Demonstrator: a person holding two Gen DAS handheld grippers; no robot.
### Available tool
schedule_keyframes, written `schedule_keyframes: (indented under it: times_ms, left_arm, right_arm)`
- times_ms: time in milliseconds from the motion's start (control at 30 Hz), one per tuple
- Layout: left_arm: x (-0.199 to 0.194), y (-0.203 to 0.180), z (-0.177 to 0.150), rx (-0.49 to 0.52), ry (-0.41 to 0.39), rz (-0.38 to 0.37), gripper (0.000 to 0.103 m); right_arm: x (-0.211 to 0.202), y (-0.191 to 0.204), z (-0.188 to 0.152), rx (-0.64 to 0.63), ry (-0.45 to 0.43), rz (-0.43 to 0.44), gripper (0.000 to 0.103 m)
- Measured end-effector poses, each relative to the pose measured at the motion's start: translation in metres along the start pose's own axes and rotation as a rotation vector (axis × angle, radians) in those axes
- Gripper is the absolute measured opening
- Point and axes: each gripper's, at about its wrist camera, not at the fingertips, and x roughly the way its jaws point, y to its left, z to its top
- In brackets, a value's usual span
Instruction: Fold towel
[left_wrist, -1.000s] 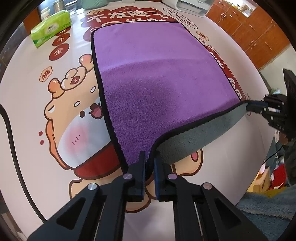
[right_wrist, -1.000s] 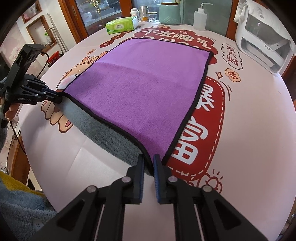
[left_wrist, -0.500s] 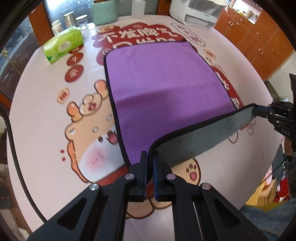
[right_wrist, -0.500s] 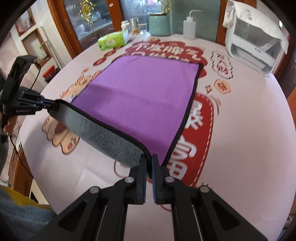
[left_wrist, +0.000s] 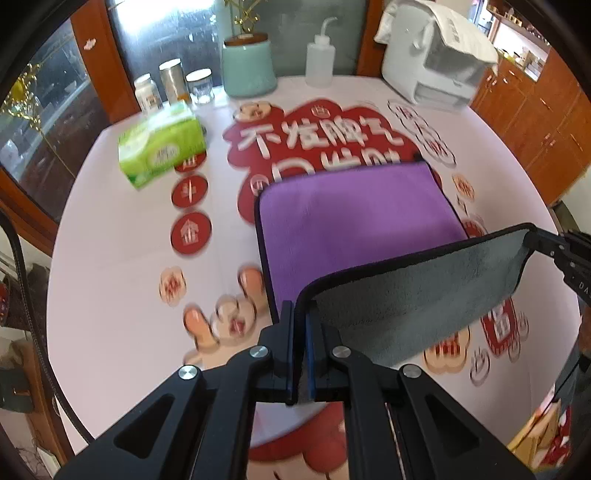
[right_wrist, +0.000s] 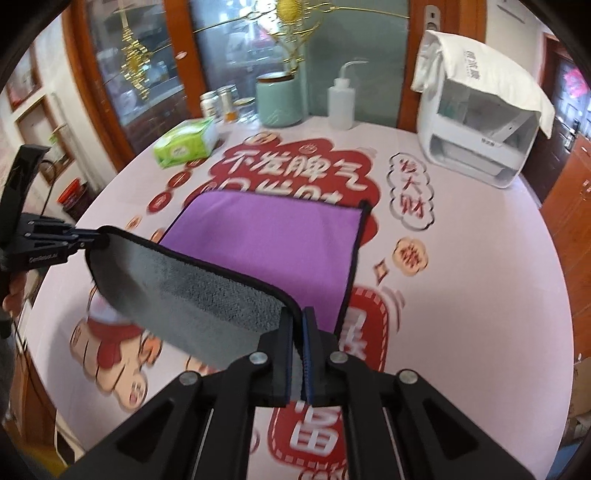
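Observation:
A purple towel (left_wrist: 354, 218) with a grey underside (left_wrist: 413, 295) and black trim lies partly on the round table; its near edge is lifted off the table. My left gripper (left_wrist: 299, 325) is shut on the near left corner. My right gripper (right_wrist: 298, 325) is shut on the near right corner and also shows in the left wrist view (left_wrist: 554, 247). The left gripper shows at the left of the right wrist view (right_wrist: 74, 236). The lifted grey flap (right_wrist: 184, 291) hangs taut between the two grippers above the purple face (right_wrist: 280, 243).
The table (left_wrist: 122, 258) has a pink cloth with red cartoon prints. At the far side stand a green tissue pack (left_wrist: 162, 147), several jars (left_wrist: 173, 85), a teal pot (left_wrist: 247, 66), a squeeze bottle (left_wrist: 319, 59) and a white appliance (left_wrist: 432, 59). Wooden cabinets (left_wrist: 535, 122) are at right.
Both grippers have lifted the near towel edge higher and carried it toward the far side. More grey underside shows and less purple face stays flat on the table.

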Motion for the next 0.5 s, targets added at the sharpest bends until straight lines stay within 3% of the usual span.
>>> schedule_keyframes:
  times_ms: [233, 500]
  left_arm:
    - [0.020, 0.006, 0.057, -0.008, -0.039, 0.042, 0.003]
    - [0.059, 0.018, 0.086, -0.056, -0.016, 0.059, 0.003]
  right_arm:
    - [0.027, -0.014, 0.045, 0.052, -0.019, -0.075, 0.005]
    - [0.071, -0.026, 0.084, 0.121, -0.005, -0.117, 0.005]
